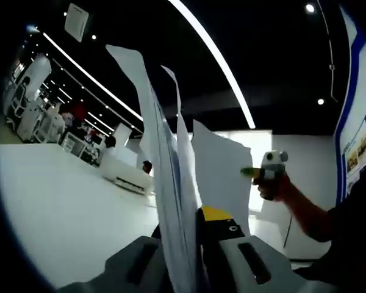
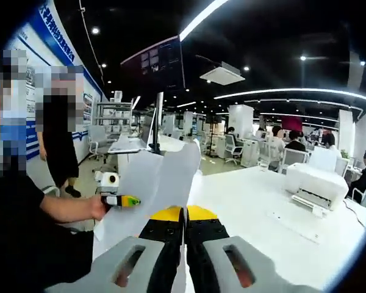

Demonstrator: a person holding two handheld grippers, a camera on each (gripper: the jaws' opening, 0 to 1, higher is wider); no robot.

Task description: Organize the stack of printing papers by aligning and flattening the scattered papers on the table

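Note:
Several white papers [image 1: 171, 177] stand on edge, fanned apart at their tops, above the white table [image 1: 61, 207]. My left gripper [image 1: 189, 250] is shut on their lower edge. At the right of this view a hand holds my right gripper [image 1: 255, 173], its green-yellow tip against the far sheet's edge. In the right gripper view a sheet of the papers [image 2: 161, 177] rises from my right gripper [image 2: 184, 229], whose yellow-tipped jaws are shut on it. My left gripper [image 2: 123, 200] comes in from the left and grips the sheet's left edge.
A white printer [image 2: 317, 183] sits on the table [image 2: 256, 207] at the right, and shows as the printer [image 1: 127, 172] beyond the papers. A person in black [image 2: 61, 146] stands by the blue wall. Desks, chairs and seated people fill the background.

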